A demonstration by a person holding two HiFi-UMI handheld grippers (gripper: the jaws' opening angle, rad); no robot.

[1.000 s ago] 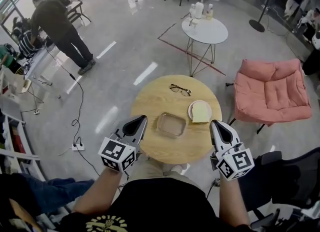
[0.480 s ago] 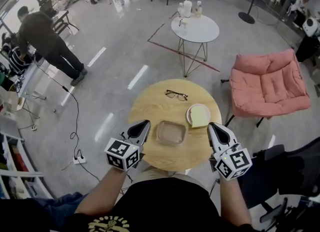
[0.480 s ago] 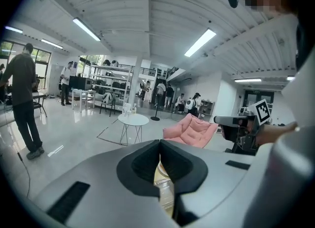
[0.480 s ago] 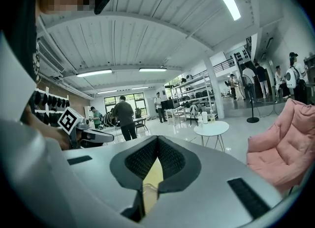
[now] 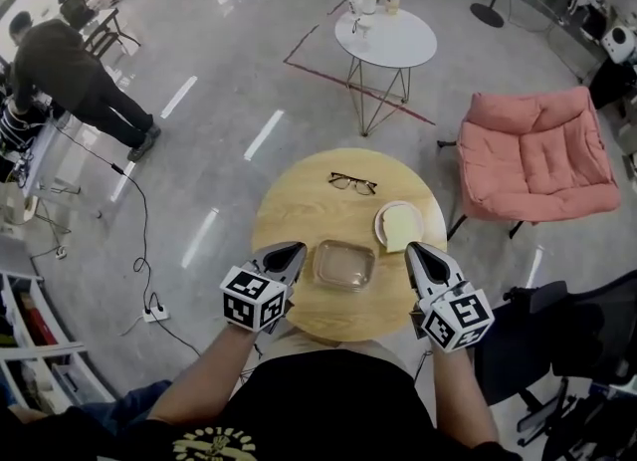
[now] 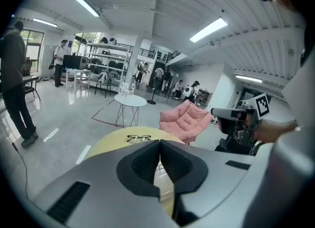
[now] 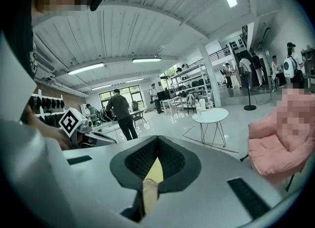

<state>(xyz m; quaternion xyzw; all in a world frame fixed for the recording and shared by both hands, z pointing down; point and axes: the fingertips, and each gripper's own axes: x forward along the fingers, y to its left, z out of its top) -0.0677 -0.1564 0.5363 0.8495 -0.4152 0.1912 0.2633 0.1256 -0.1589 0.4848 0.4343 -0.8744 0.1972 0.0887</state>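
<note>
A round wooden table (image 5: 299, 215) carries black-framed glasses (image 5: 352, 183), a white plate (image 5: 382, 216) with a slice of bread (image 5: 401, 226), and a clear glass dish (image 5: 344, 264). My left gripper (image 5: 295, 248) hovers at the table's near left edge, just left of the dish, its jaws shut with nothing between them. My right gripper (image 5: 411, 248) hangs at the near right edge, right of the dish and just below the plate, also shut and empty. In the left gripper view the shut gripper (image 6: 159, 142) points over the table (image 6: 110, 141) toward the glasses (image 6: 139, 137).
A pink chair (image 5: 537, 155) stands right of the table, and a small white table (image 5: 386, 36) with bottles behind it. A person (image 5: 70, 66) stands at far left near desks. Cables and a power strip (image 5: 151, 312) lie on the floor to the left. A dark office chair (image 5: 557, 340) is at my right.
Both grippers have edged inward and forward over the table's near rim. The left gripper has tipped down, so the tabletop and glasses now show in its view.
</note>
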